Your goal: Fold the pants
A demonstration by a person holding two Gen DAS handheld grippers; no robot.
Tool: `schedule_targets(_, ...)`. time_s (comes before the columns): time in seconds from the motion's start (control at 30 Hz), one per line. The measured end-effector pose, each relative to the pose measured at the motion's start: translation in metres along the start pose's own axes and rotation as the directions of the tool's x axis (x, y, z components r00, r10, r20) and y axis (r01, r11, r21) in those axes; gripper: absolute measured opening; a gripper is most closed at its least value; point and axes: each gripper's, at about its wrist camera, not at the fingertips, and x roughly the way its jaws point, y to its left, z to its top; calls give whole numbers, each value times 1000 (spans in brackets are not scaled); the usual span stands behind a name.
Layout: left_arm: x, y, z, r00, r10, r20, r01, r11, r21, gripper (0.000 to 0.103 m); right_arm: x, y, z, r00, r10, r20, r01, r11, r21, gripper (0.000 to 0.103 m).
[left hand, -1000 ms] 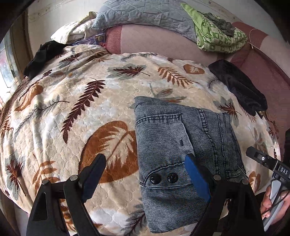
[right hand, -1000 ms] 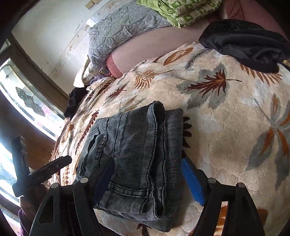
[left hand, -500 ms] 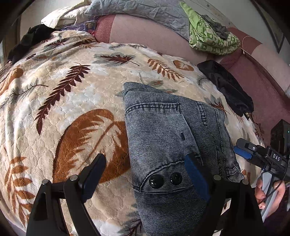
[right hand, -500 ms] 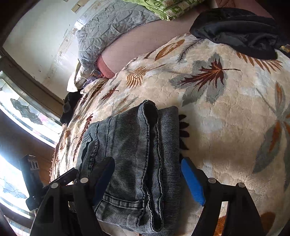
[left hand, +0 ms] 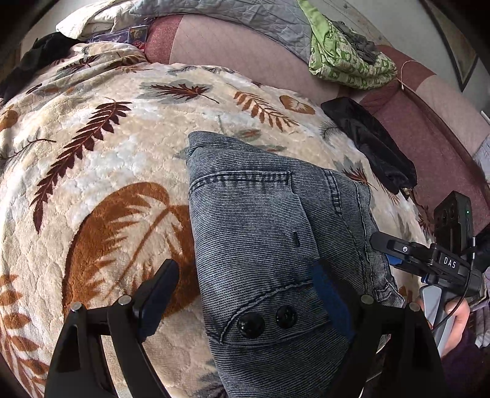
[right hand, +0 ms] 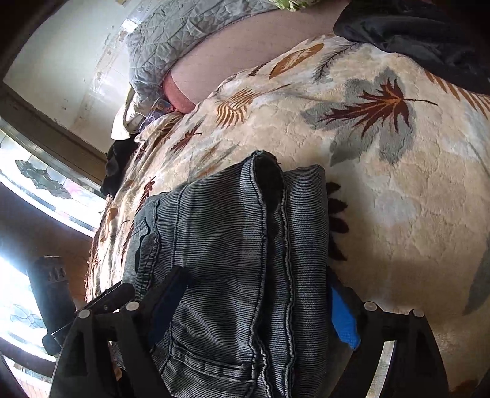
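The grey-blue denim pants (left hand: 263,245) lie folded into a thick stack on the leaf-patterned blanket (left hand: 101,159). Two black buttons (left hand: 265,320) show at the near edge. My left gripper (left hand: 245,294) is open, its jaws standing either side of the stack's near left part, the right pad over the denim. My right gripper (right hand: 254,306) is open and straddles the pants (right hand: 232,245) at the stack's right side. It also shows at the right of the left wrist view (left hand: 428,260), against the pants' edge.
A black garment (left hand: 370,144) lies on the blanket's far right. A green patterned cloth (left hand: 346,61) and a grey quilt (left hand: 239,18) rest on the pink sofa back (left hand: 232,49). Dark clothes (left hand: 39,58) sit far left. A window (right hand: 36,183) is at the left.
Both grippers have moved in closer over the folded pants, which now fill more of each view. The right gripper has come up against the stack's right edge.
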Motion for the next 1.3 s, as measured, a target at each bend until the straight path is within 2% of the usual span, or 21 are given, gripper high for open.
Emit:
schedule_targets(0.1,6,-6,-1,1000,-23,-22,23,1000,13,89,6,5,0,1000,-21,-11,21,999,-38,91)
schedule_targets(0.27,13,-18,-4,1000,9,-27,-8,998,70,89,8,5,2,1000,-13,-15,12,999,-40,91)
schedule_targets(0.77,5,-13,-8,1000,-15,-13,16,999,47,87,3,0,-3,1000,14,-7,-14,999,-42,90)
schedule_targets(0.8,4,-14,-9,1000,-12,-9,13,998,54,86,3,1,-4,1000,11,-7,-11,999,-45,90)
schedule_targets(0.97,0,-19,-11,1000,-4,15,2,996,86,77,2,4,-8,1000,-15,6,15,998,-55,67)
schedule_targets(1.3,-4,-24,-10,999,1,37,-5,994,112,60,1,7,-12,999,-34,25,37,995,-88,57)
